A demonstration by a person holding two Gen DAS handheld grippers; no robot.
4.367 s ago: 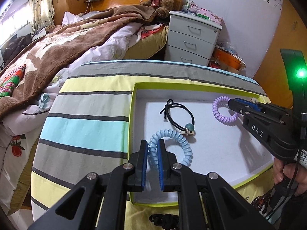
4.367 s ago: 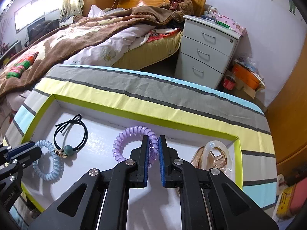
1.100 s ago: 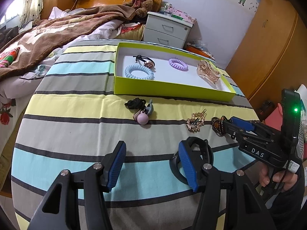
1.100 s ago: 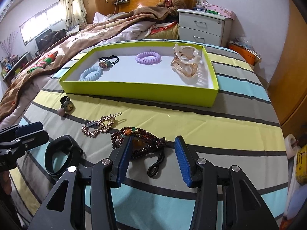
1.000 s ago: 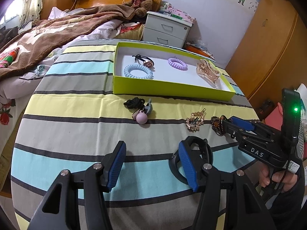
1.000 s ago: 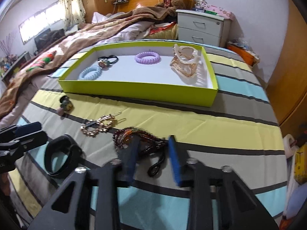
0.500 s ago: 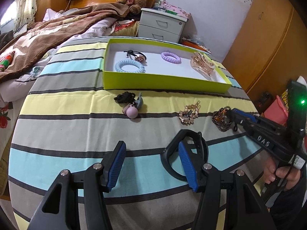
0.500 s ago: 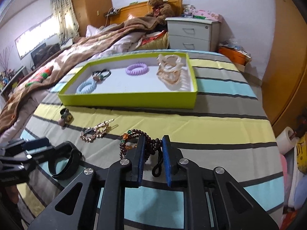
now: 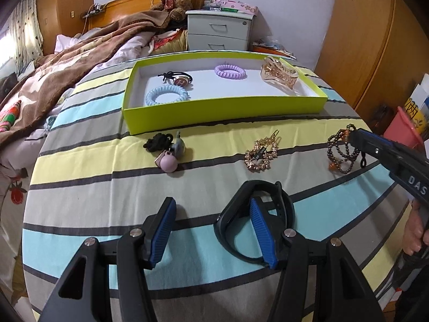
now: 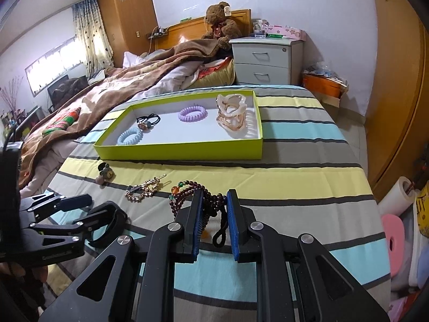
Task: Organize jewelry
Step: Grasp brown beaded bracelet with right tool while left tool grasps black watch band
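A lime green tray (image 9: 222,115) (image 10: 182,150) on the striped table holds a blue coil tie (image 9: 167,95), a black tie, a purple coil tie (image 9: 230,71) and an amber claw clip (image 9: 280,75). My left gripper (image 9: 213,230) is open, its right finger inside a black bracelet (image 9: 284,206) lying on the cloth. My right gripper (image 10: 213,224) is shut on a dark bead bracelet (image 10: 187,191) (image 9: 341,153), still touching the cloth.
A gold hair clip (image 9: 261,154) (image 10: 146,187) and a black tie with pink and grey charms (image 9: 167,151) (image 10: 104,174) lie in front of the tray. A bed stands on the left, a white nightstand (image 10: 266,60) behind, wooden wardrobes on the right.
Both grippers left the tray and came back to the near table. My left gripper opened over the black bracelet. My right gripper opened, then closed on the bead bracelet.
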